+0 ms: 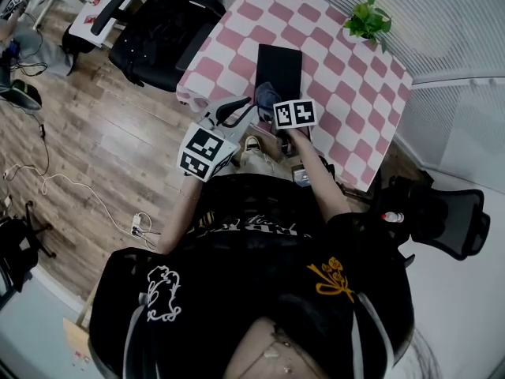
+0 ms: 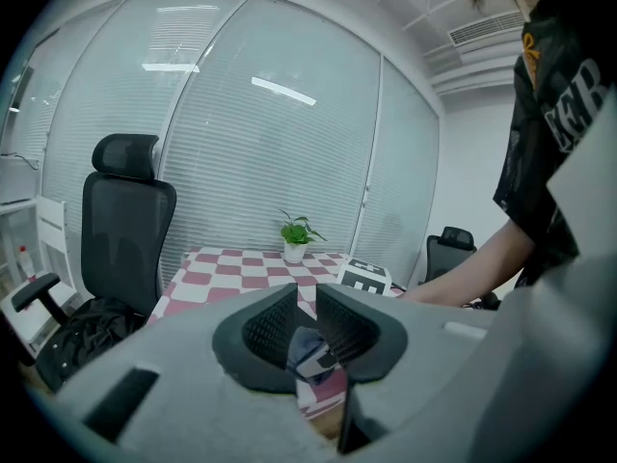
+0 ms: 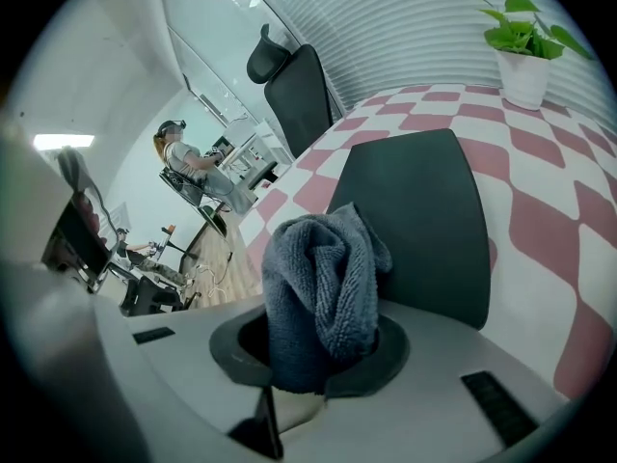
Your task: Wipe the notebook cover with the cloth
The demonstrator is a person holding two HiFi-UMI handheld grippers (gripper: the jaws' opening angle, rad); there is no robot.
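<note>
A black notebook (image 1: 279, 69) (image 3: 415, 210) lies on the pink-and-white checked table (image 1: 347, 93). My right gripper (image 1: 272, 103) (image 3: 318, 355) is shut on a bunched grey-blue cloth (image 1: 265, 93) (image 3: 323, 287), which sticks up between the jaws at the notebook's near edge. My left gripper (image 1: 246, 109) (image 2: 307, 309) hangs just left of the right one, off the table's near edge. Its jaws are almost together and hold nothing. Through their narrow gap a bit of the cloth (image 2: 307, 343) shows beyond.
A small potted plant (image 1: 367, 22) (image 3: 525, 46) stands at the table's far corner. A black office chair (image 1: 154, 38) (image 2: 125, 230) is at the table's left, another chair (image 1: 442, 212) at the right. Cables lie on the wooden floor (image 1: 79, 156).
</note>
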